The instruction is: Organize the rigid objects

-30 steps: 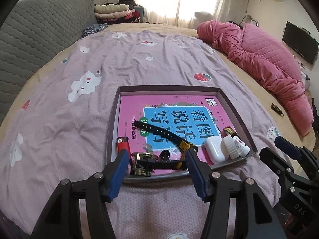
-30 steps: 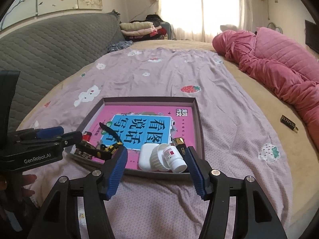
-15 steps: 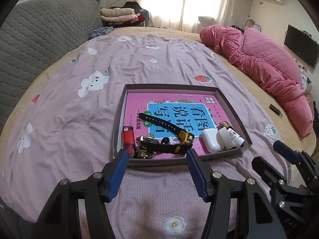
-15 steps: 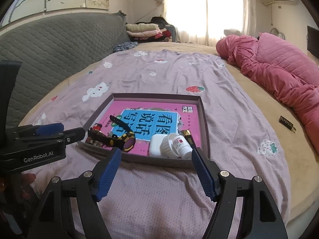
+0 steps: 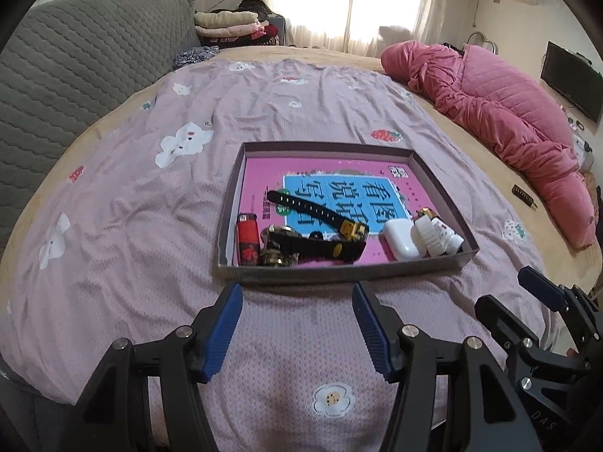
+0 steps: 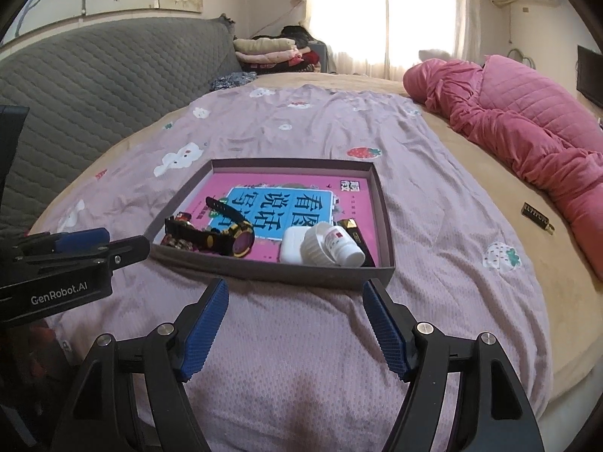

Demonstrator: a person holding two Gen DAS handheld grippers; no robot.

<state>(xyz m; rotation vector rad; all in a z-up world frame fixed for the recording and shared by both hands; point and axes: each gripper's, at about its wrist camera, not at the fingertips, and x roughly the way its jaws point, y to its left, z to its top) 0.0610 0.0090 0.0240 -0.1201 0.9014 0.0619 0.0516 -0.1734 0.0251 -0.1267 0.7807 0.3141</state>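
Both tools backed off tray (image 5: 339, 273); empty.

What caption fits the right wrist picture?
Open right gripper hovers before a tray holding a book, watch and pill bottle.

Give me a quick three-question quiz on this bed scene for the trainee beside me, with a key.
1. True or false: the white earbud case lies inside the tray.
2. Which item lies nearest the tray's near left corner, as the left wrist view shows it? A) the white pill bottle B) the red lighter C) the book
3. Fill in: the small dark object outside the tray lies on the tan part of the bed, near the ____ quilt.

Key: 1 true. 2 B. 3 pink.
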